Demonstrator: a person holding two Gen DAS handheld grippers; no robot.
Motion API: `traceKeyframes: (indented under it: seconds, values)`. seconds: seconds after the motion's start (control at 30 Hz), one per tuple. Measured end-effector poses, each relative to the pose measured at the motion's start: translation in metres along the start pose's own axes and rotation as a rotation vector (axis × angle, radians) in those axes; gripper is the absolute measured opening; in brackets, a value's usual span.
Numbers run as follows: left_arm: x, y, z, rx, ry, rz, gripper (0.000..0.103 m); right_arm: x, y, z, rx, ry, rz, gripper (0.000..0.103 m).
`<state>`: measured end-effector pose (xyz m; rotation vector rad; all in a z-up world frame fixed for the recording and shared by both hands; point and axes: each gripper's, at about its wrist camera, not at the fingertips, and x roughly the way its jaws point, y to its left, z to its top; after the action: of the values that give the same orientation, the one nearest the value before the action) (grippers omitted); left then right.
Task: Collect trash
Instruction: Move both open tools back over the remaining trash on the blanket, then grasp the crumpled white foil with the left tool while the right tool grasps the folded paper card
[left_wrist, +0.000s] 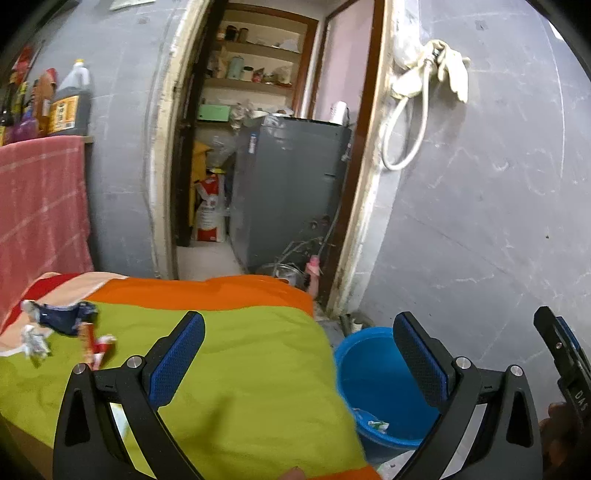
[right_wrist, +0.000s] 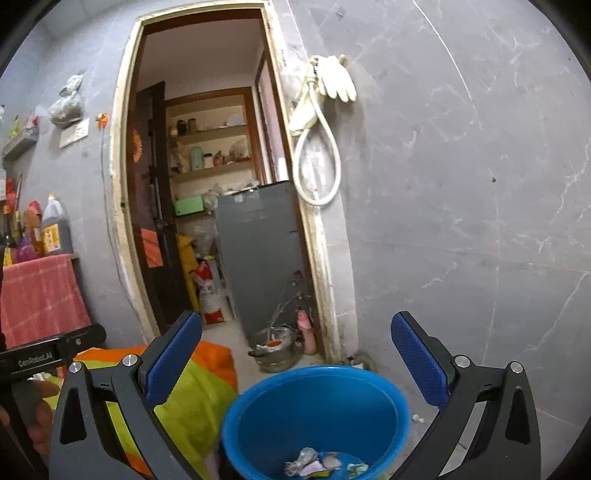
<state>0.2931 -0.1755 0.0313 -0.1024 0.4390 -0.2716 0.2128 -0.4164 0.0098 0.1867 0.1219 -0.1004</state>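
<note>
Crumpled scraps of paper and wrapper trash (right_wrist: 325, 466) lay at the bottom of the round blue plastic bucket (right_wrist: 317, 417), which stood on the floor just beside the edge of the table. More trash remained on the table: a dark blue crumpled wrapper (left_wrist: 68, 317), a white crushed scrap (left_wrist: 35, 341) and a red-and-white wrapper (left_wrist: 98, 345) lay close together near the far left part of the green, orange and red cloth (left_wrist: 236, 354) that covered the tabletop.

The right gripper (right_wrist: 295, 360) hung over the bucket with its blue-padded jaws spread wide and nothing between them. The left gripper (left_wrist: 299, 356) hung over the green cloth, near the table's edge beside the bucket, its jaws equally wide and empty, well apart from the scraps on the cloth.

Beyond the table stood an open doorway (right_wrist: 207, 166) in a grey tiled wall (right_wrist: 461, 221). A grey cabinet (left_wrist: 288, 184) showed through it, with shelves behind. A pair of pale rubber gloves (left_wrist: 443, 70) and a looped white hose (left_wrist: 404, 125) hung on the wall right of the doorway. A pink checked towel (left_wrist: 40, 206) hung at the left, below a dark bottle with a yellow label (left_wrist: 72, 105).
</note>
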Motion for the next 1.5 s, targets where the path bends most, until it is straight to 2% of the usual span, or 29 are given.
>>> traceKeyframes:
  seconds: [0.27,0.57,0.7,0.9,1.13,1.4,1.5]
  values:
    - [-0.039,0.052,0.002,-0.025,-0.024,0.087,0.100,-0.010,0.049,0.008,-0.017,0.003,0.096,0.103]
    - [-0.082,0.128,-0.011,-0.086,-0.029,0.222,0.100,-0.010,0.126,0.001,-0.048,0.063,0.260,0.103]
    - [-0.098,0.165,-0.021,-0.106,-0.014,0.274,0.100,-0.008,0.157,-0.008,-0.070,0.098,0.325,0.103]
    - [-0.108,0.212,-0.038,-0.139,0.059,0.337,0.100,-0.001,0.194,-0.026,-0.106,0.167,0.400,0.103]
    - [-0.104,0.243,-0.055,-0.165,0.161,0.354,0.100,0.019,0.234,-0.054,-0.155,0.314,0.464,0.103]
    - [-0.087,0.263,-0.057,-0.201,0.223,0.328,0.099,0.039,0.269,-0.087,-0.233,0.501,0.525,0.102]
    - [-0.081,0.267,-0.056,-0.218,0.241,0.309,0.096,0.046,0.278,-0.095,-0.245,0.564,0.554,0.096]
